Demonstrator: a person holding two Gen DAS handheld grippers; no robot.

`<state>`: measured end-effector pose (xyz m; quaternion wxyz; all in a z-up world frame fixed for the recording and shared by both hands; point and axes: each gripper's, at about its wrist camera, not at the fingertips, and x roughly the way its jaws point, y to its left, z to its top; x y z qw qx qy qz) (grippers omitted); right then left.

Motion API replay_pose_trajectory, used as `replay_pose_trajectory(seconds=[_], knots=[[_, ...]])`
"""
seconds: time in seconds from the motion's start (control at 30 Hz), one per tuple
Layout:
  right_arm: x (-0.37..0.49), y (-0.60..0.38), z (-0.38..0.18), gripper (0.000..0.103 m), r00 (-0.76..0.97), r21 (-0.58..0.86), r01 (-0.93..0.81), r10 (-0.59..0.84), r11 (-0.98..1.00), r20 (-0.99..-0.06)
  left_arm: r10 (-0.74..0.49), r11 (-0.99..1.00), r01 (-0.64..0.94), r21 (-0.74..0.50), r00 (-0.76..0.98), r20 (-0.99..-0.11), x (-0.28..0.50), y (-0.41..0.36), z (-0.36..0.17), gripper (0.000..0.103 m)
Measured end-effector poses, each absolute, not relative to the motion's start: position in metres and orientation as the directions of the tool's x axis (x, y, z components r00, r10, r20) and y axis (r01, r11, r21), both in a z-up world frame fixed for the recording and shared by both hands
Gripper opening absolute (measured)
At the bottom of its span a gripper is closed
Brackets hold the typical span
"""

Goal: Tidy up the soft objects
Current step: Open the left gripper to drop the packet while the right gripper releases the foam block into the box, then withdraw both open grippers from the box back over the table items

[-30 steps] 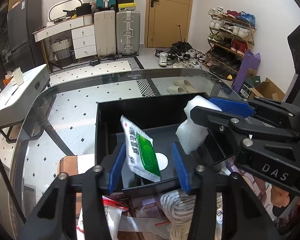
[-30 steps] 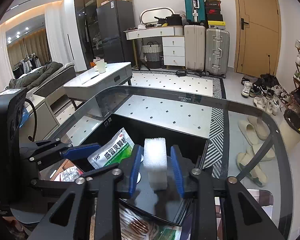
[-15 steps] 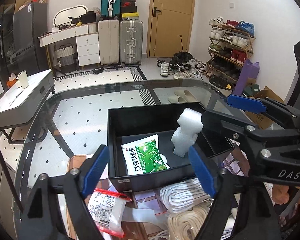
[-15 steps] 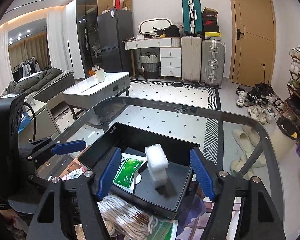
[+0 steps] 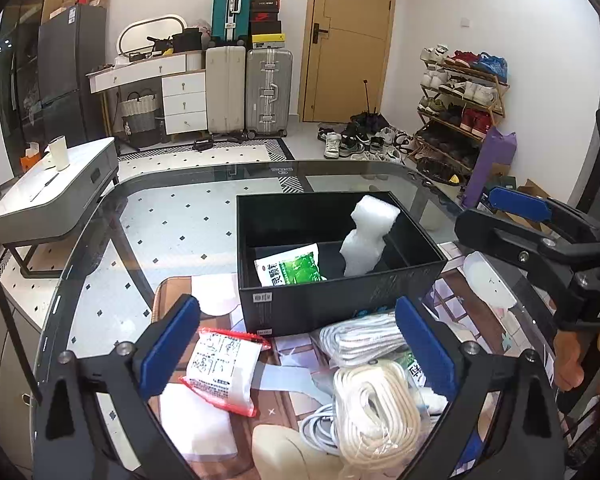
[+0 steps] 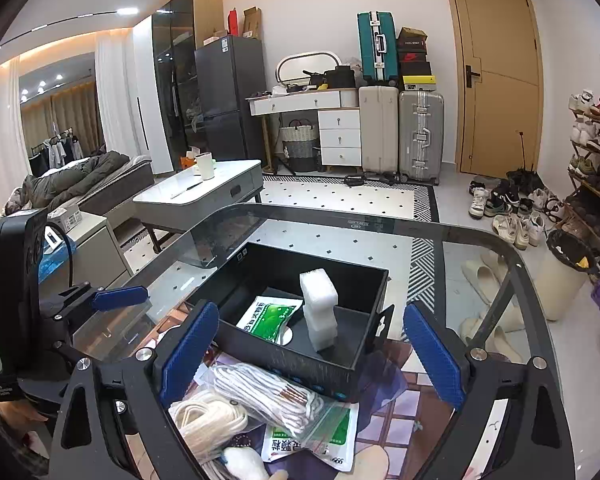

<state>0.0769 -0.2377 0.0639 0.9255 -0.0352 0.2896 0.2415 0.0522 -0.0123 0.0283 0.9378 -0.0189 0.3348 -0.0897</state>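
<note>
Sorting perhaps half done, as a judgement: green sachet [image 5: 292, 270] lying flat and white foam block [image 5: 364, 240] standing upright inside the black box [image 5: 332, 300], near the middle of the glass desk [image 5: 160, 224]. Red-edged sachet [image 5: 224, 368], bagged rope [image 5: 360, 336] and loose rope coil [image 5: 372, 408] lying outside the box, along the near edge of the desk.

Left claw [image 5: 296, 308]: wide and opening, nothing between the pads. Right claw [image 6: 310, 314]: also wide, opening and empty, in front of the near wall of the box.

For the next pick, probably best like this:
- Take one soft thing per claw, for example the red-edged sachet with the left and the bagged rope with the right.
- Come down with a pad on each side of the middle of the thing, not on a corner.
- Close slowly, because of slippery film and soft contents.
- Lift clear above the box wall before crossing it.
- Release low, beside the green sachet, without knocking the foam block over.

Visible only from the left wrist: the red-edged sachet, and a hand [image 5: 576, 360] on the right claw's handle. Visible only from the right wrist: second green sachet [image 6: 312, 438] half hidden under the bagged rope.
</note>
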Motion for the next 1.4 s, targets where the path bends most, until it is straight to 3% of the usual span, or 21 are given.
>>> replay_pose_trajectory(seconds=[0.13,0.77,1.4], knots=[[0.062,-0.245,0.062,0.098,0.714,0.084,-0.469,0.433,0.879,-0.55,-0.184,0.982,0.159,-0.097,0.751,-0.634,0.039,-0.014,0.024,0.103],[-0.008,-0.289,0.051,0.099,0.76,0.152,-0.39,0.411,0.908,-0.504,-0.179,0.983,0.172,-0.07,0.786,-0.592,-0.011,-0.035,0.012,0.103],[-0.109,-0.307,0.06,0.099,0.796,0.115,-0.349,0.359,0.93,-0.487,-0.168,0.985,0.161,-0.062,0.822,-0.544,-0.068,-0.034,0.011,0.103]])
